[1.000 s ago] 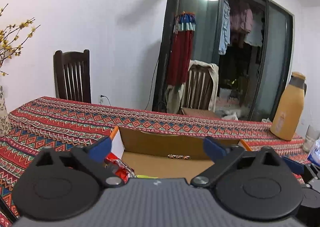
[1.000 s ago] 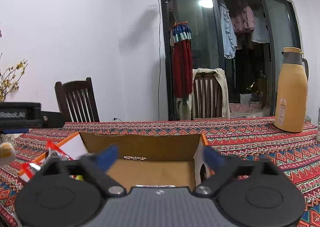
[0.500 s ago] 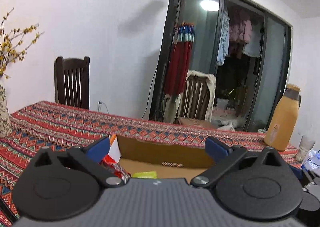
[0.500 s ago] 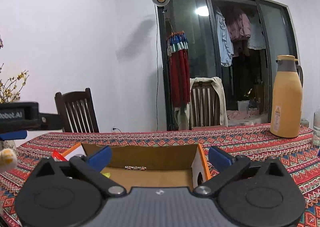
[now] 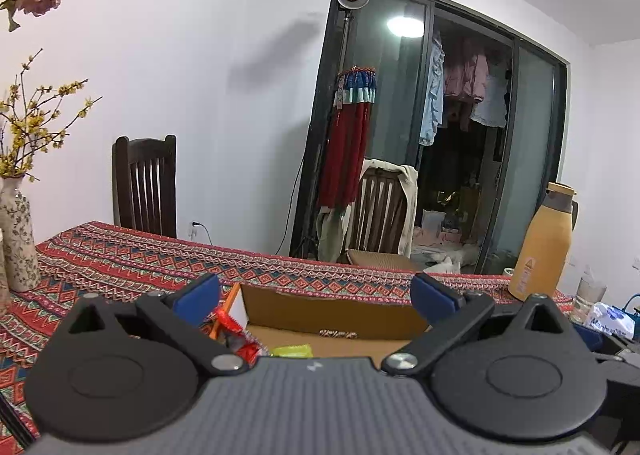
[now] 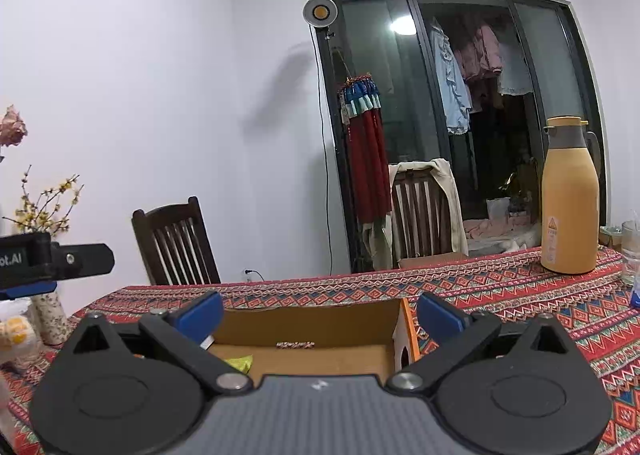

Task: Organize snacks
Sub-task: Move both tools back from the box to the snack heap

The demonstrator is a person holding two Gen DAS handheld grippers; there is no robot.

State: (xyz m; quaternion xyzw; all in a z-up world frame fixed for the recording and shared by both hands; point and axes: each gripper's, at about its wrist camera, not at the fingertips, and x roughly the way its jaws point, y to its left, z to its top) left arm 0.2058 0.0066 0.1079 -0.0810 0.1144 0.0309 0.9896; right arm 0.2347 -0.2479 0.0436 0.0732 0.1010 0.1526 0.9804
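We see a table (image 6: 500, 287) covered by a red patterned cloth, with an open cardboard box (image 6: 320, 325) resting on it near us. A yellow thermos (image 6: 570, 207) stands upright toward the far right edge, a glass (image 6: 632, 251) just beside it, and a patterned vase (image 5: 16, 239) stands at the left.

Red woven tablecloth (image 6: 500, 291): zigzag and diamond bands in blue, white, orange. Open brown cardboard box (image 6: 320, 329): plain kraft inside, orange edge with white outer face on its right wall. Yellow-green wrapper (image 5: 292, 351) in the box; glossy red packet (image 5: 236, 335) at its left edge, print unreadable, probably white lettering. Mustard-yellow thermos jug (image 6: 570, 207), grey collar. Cream ceramic vase (image 5: 16, 235), brown floral speckle. Both grippers: black bodies, blue finger pads (image 5: 198, 297).
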